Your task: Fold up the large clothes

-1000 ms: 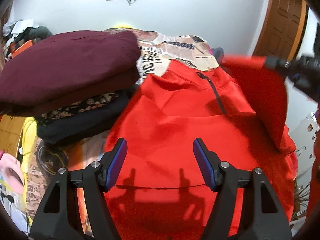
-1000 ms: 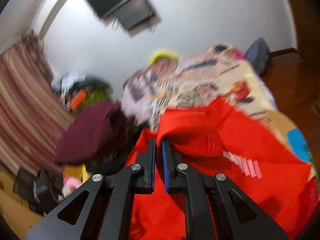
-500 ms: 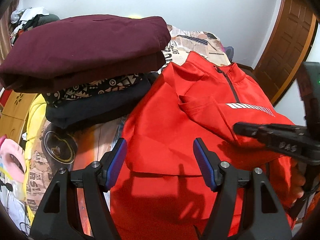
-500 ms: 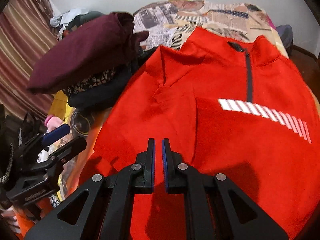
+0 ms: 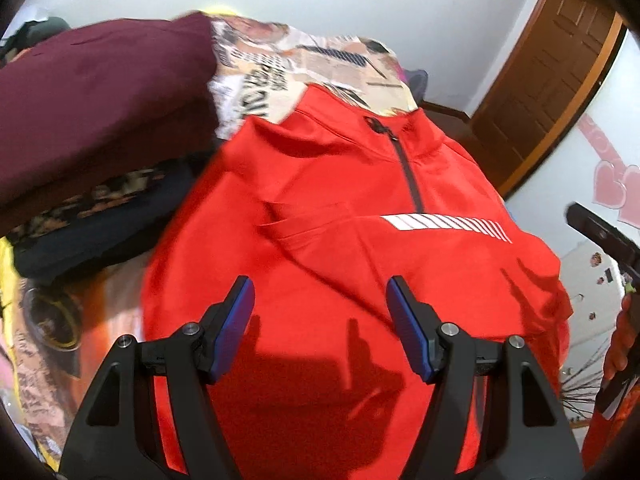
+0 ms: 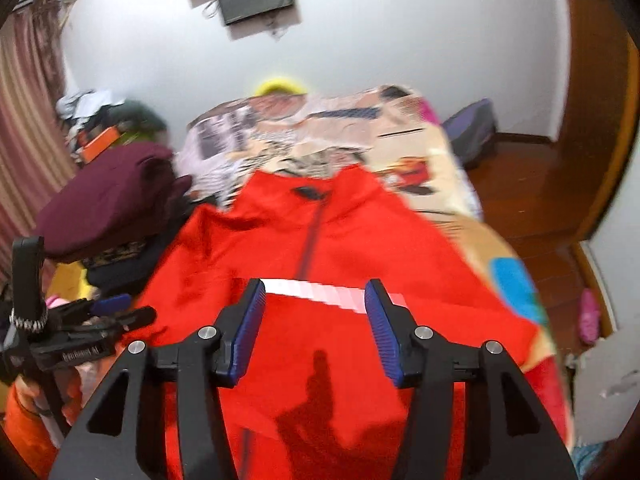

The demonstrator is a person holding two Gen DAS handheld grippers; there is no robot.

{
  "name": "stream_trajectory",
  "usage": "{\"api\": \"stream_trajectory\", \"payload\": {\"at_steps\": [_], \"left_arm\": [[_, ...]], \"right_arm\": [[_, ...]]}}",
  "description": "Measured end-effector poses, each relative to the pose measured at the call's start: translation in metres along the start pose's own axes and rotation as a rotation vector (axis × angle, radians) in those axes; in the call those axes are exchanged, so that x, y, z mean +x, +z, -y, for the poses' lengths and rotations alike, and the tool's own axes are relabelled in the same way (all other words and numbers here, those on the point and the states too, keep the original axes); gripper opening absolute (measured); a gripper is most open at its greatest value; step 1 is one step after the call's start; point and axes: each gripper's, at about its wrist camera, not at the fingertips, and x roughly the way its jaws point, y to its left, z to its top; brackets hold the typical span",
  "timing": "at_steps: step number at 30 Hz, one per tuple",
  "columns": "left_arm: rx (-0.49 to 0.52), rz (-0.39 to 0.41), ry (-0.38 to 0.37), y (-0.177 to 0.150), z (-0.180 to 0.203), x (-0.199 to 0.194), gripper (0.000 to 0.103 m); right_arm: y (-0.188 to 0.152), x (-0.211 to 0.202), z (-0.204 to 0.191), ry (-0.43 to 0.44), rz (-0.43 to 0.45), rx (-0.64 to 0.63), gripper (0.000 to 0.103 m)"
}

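Note:
A red zip-neck jacket (image 5: pixel 340 240) lies front up on the bed, collar at the far end, with a sleeve folded across the chest below the white reflective stripe (image 5: pixel 448 226). It also shows in the right wrist view (image 6: pixel 320 340). My left gripper (image 5: pixel 320 320) is open and empty above the jacket's lower half. My right gripper (image 6: pixel 314 324) is open and empty above the jacket near the stripe. The left gripper shows at the left edge of the right wrist view (image 6: pixel 120 310).
A stack of folded clothes topped by a maroon garment (image 5: pixel 100 112) stands left of the jacket. The patterned bed cover (image 5: pixel 320 60) extends behind. A wooden door (image 5: pixel 552 80) is at the right, and a dark bag (image 6: pixel 472 128) lies on the floor.
My right gripper, shut on the red sleeve a second ago, has laid it across the chest, opened and pulled back. My left gripper stayed open over the jacket.

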Motion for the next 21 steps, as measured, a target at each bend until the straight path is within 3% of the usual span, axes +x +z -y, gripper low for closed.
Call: {"api": "stream_trajectory", "payload": {"at_steps": [8, 10, 13, 17, 21], "left_arm": [[0.005, -0.141, -0.012, 0.018, 0.024, 0.060, 0.067], [0.019, -0.165, 0.001, 0.020, 0.028, 0.074, 0.062], [0.036, -0.202, 0.057, 0.020, 0.031, 0.094, 0.043], [0.035, -0.191, 0.086, 0.020, 0.030, 0.098, 0.010], [0.055, -0.108, 0.088, 0.022, 0.030, 0.073, 0.004]], "right_arm": [[-0.016, -0.016, 0.064, -0.125, -0.014, 0.074, 0.049], [-0.024, -0.014, 0.076, -0.142, -0.035, 0.099, 0.049], [-0.036, -0.013, 0.091, -0.161, -0.065, 0.128, 0.049], [-0.048, -0.014, 0.103, -0.157, -0.085, 0.164, 0.049], [-0.053, -0.018, 0.108, -0.144, -0.082, 0.186, 0.049]]}}
